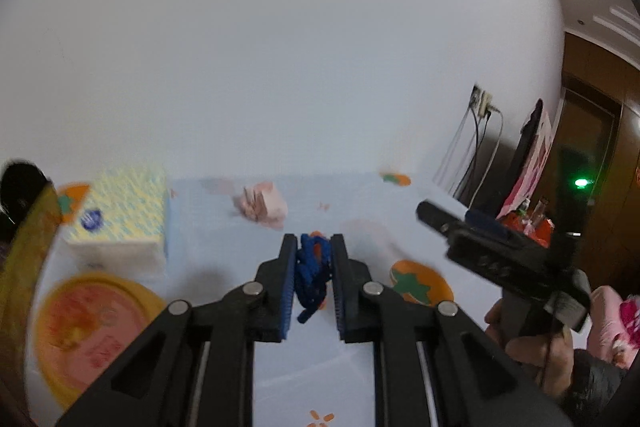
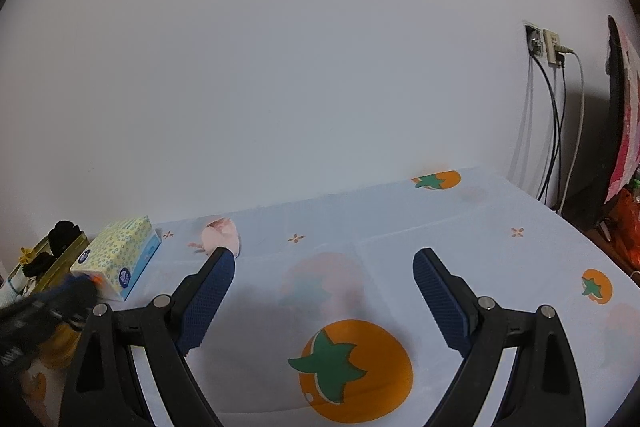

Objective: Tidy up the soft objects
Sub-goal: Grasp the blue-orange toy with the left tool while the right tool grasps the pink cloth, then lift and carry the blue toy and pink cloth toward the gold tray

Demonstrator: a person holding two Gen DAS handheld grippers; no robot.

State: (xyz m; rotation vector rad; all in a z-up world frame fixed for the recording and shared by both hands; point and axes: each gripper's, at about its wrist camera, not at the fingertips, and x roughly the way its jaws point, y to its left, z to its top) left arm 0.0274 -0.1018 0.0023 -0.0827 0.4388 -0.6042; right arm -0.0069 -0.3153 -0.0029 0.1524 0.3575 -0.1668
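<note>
Left gripper, centre frame, pinches a blue knitted bundle; right gripper hangs wide-jawed over the tablecloth.

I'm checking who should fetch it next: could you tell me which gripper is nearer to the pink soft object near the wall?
Left. The left gripper, shut on the blue scrunchie, points straight toward the pink soft object; the open right gripper sits off to its right.
</note>
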